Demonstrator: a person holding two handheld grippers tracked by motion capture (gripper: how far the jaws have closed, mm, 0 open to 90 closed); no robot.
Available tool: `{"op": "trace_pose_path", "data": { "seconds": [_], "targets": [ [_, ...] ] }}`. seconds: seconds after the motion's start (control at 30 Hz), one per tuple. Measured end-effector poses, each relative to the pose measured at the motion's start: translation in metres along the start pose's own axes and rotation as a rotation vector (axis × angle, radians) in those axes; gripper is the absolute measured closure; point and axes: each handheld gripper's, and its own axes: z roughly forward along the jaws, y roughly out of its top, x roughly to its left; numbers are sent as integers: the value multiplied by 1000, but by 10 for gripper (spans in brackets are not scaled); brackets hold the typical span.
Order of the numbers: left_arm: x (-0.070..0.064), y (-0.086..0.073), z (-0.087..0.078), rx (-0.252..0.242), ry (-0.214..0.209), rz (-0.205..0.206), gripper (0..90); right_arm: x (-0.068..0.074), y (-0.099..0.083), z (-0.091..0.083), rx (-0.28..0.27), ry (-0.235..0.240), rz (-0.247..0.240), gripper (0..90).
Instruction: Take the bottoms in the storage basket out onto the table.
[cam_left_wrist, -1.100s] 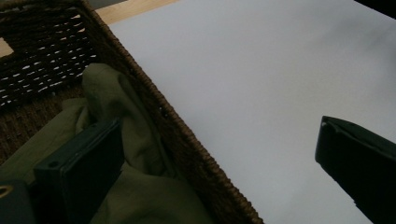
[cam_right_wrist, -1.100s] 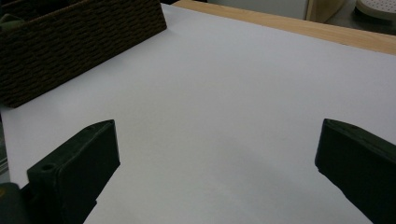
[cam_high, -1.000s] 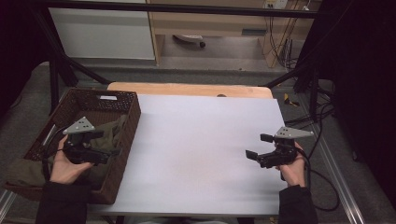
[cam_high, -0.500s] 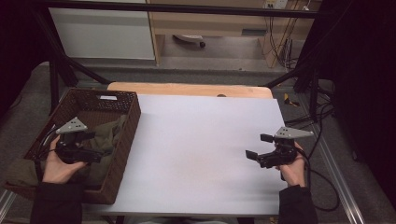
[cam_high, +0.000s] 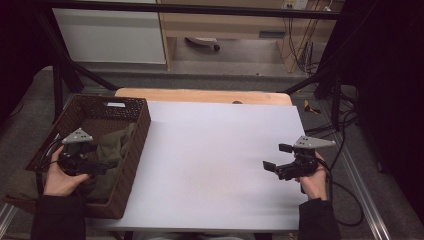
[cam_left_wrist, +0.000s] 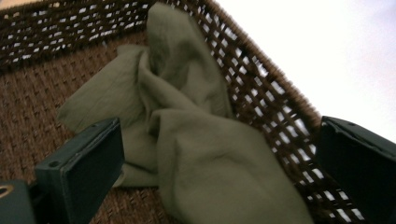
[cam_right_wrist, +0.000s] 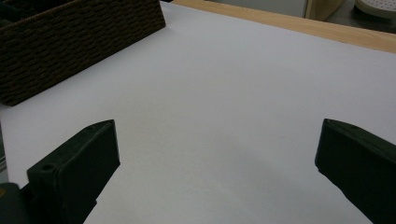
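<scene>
My left gripper (cam_high: 102, 166) hangs inside the wicker basket (cam_high: 141, 131), jaws wide apart and gripping nothing. The olive cloth (cam_left_wrist: 205, 154) lies crumpled directly ahead of and between them, against the basket wall. My right gripper (cam_high: 272, 161) hovers over the white tabletop (cam_high: 210, 155), jaws apart and empty.

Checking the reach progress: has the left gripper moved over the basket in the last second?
Yes. The left gripper drew back toward the basket's near-left corner.
</scene>
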Motion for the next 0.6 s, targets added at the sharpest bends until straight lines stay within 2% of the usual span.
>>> {"op": "trace_pose_path", "data": {
  "seconds": [0.07,0.33,0.6],
  "targets": [
    [1,-1,3,21,14,-3,11,0,0,0,1,0,-2,4],
    [0,-5,12,105,4,4,19,0,0,0,0,-1,-2,4],
    [-1,-7,19,167,0,-4,26,0,0,0,0,0,-1,5]
  ]
}}
